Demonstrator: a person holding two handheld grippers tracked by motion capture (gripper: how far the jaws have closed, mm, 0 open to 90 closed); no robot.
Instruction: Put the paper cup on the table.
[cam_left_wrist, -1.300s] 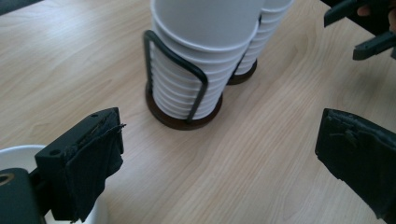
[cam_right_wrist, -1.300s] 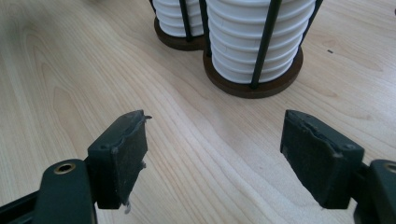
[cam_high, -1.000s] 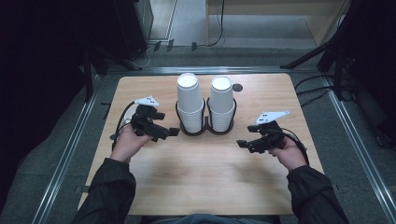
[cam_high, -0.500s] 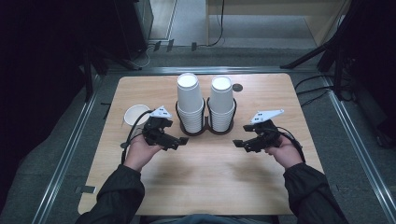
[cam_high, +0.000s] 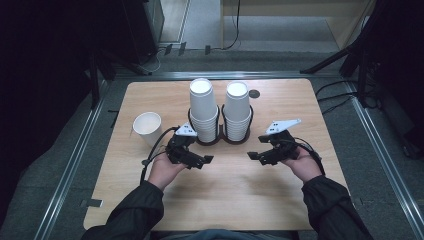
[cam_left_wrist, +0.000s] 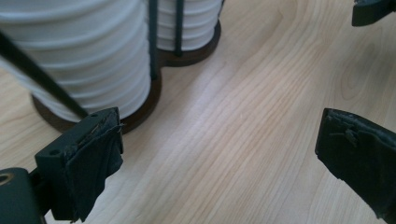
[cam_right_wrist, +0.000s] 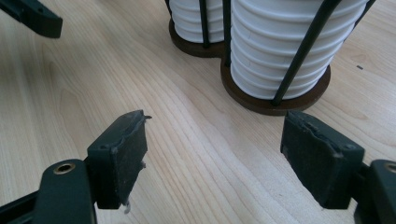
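Two tall stacks of white paper cups, the left stack (cam_high: 202, 107) and the right stack (cam_high: 236, 107), stand in a dark double holder (cam_high: 220, 141) at mid table. A single white cup (cam_high: 147, 127) stands upright to the left of them. My left gripper (cam_high: 204, 161) is open and empty just in front of the left stack, pointing right. In the left gripper view the gripper (cam_left_wrist: 219, 140) hovers over bare wood with a ribbed stack (cam_left_wrist: 79, 60) close by. My right gripper (cam_high: 252, 156) is open and empty, pointing left. In its own view the gripper (cam_right_wrist: 215, 144) sits before the right stack (cam_right_wrist: 289, 42).
The wooden table (cam_high: 150, 90) has a small dark hole (cam_high: 254, 93) behind the stacks. Metal rails run along both sides of the table. Cables trail from each gripper. The two grippers face each other across a gap of bare wood.
My left hand has moved right and toward me, away from the single cup, which now stands uncovered on the table. The right hand has stayed in place.
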